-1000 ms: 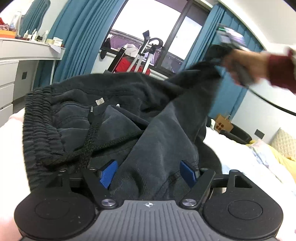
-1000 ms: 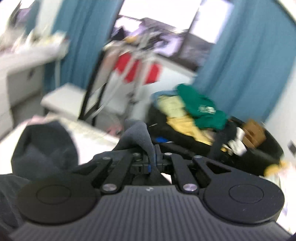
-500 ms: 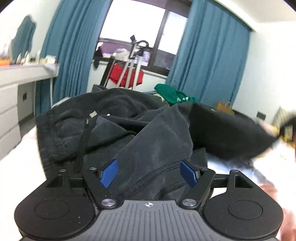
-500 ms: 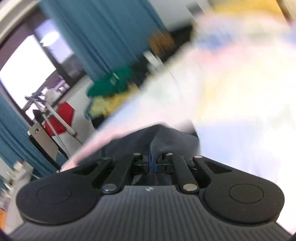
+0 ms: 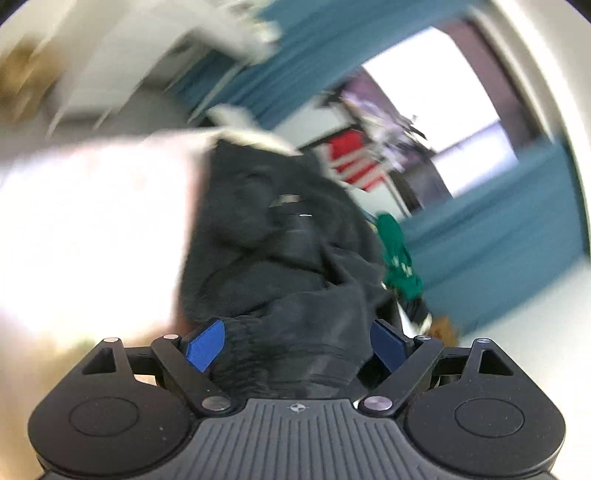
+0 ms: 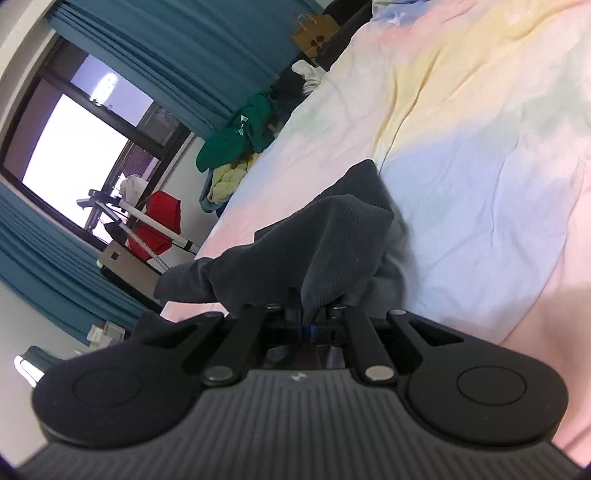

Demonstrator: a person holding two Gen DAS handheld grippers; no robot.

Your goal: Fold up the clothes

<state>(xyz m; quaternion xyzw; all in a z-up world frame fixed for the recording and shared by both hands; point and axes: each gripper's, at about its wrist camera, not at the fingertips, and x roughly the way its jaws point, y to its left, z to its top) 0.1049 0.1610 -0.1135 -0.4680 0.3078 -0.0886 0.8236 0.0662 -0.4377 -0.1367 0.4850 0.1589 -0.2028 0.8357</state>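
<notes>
A pair of dark grey sweatpants [image 5: 280, 258] lies bunched on the bed. In the left wrist view, which is blurred and tilted, my left gripper [image 5: 295, 341] has its blue pads [image 5: 205, 345] wide apart with a thick fold of the pants between them. In the right wrist view my right gripper [image 6: 304, 325] is shut on a pinch of the dark grey fabric [image 6: 332, 236], which trails away over the pastel sheet [image 6: 480, 155].
A heap of green and yellow clothes [image 6: 236, 140] sits past the far bed edge. A red item on a rack [image 6: 159, 225], blue curtains [image 6: 177, 51] and a window stand behind. A paper bag [image 6: 314, 33] is at the top.
The right gripper came down from high up to the sheet, still holding the fabric. The left view has rolled sharply and blurred; its jaws stay apart around the pants.
</notes>
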